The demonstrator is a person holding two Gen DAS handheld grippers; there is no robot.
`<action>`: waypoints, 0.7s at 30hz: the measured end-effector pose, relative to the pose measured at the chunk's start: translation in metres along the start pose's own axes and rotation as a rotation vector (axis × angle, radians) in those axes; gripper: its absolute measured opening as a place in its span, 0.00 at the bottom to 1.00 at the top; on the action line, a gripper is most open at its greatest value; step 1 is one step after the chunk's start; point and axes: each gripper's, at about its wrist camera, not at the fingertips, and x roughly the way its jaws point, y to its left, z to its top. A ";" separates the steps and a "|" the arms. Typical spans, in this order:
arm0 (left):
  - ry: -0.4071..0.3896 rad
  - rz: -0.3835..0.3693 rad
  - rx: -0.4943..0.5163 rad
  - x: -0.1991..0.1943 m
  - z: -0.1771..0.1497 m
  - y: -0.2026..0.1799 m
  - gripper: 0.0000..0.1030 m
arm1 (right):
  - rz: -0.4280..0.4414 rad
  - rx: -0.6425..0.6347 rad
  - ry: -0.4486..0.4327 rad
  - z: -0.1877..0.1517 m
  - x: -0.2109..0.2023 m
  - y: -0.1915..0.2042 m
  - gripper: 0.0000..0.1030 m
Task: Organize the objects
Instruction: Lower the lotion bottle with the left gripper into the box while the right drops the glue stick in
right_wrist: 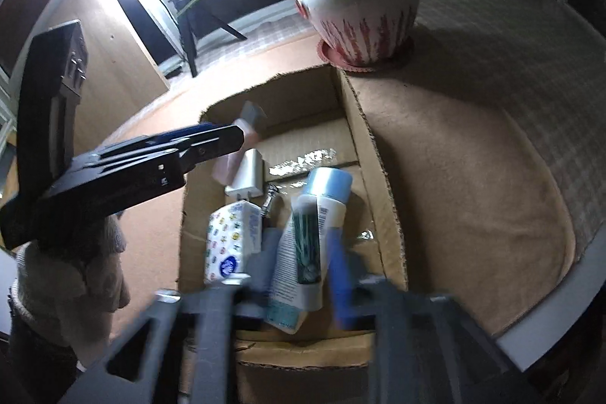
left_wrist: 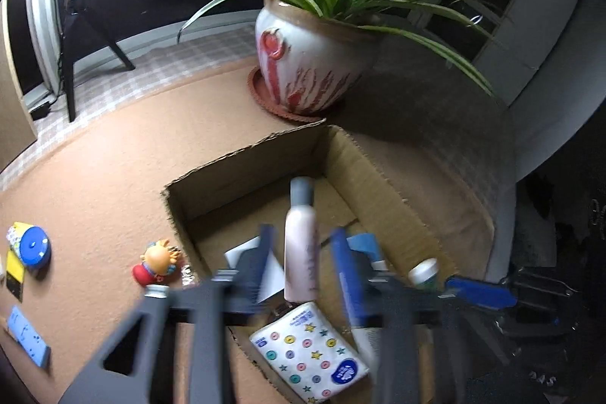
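An open cardboard box [left_wrist: 246, 158] [right_wrist: 356, 124] sits on the brown mat. My left gripper [left_wrist: 303, 264] hangs over it, open, with a pink bottle with a grey cap [left_wrist: 301, 245] between the fingers and a gap on each side. The bottle lies in the box. My right gripper [right_wrist: 303, 271] is open above a white and green bottle with a pale blue cap [right_wrist: 322, 211], which rests in the box between its fingers. A tissue pack with coloured dots [left_wrist: 310, 351] [right_wrist: 231, 237] and a white charger [right_wrist: 248, 173] also lie inside.
On the mat left of the box lie an orange and red toy figure [left_wrist: 159, 264], a blue round item [left_wrist: 32, 245] and a flat blue piece [left_wrist: 28, 336]. A potted plant [left_wrist: 306, 63] [right_wrist: 360, 17] stands behind the box. A sleeve [right_wrist: 68, 271] shows at the left.
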 end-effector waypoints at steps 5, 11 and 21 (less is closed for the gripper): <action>-0.025 0.012 -0.010 -0.013 -0.003 0.009 0.54 | 0.008 -0.013 -0.011 0.001 -0.002 0.006 0.51; -0.019 0.014 -0.049 -0.029 -0.015 0.028 0.54 | 0.037 -0.017 0.001 0.001 0.000 0.020 0.51; -0.016 0.073 -0.152 -0.071 -0.057 0.079 0.54 | 0.106 -0.079 0.020 0.004 0.008 0.064 0.51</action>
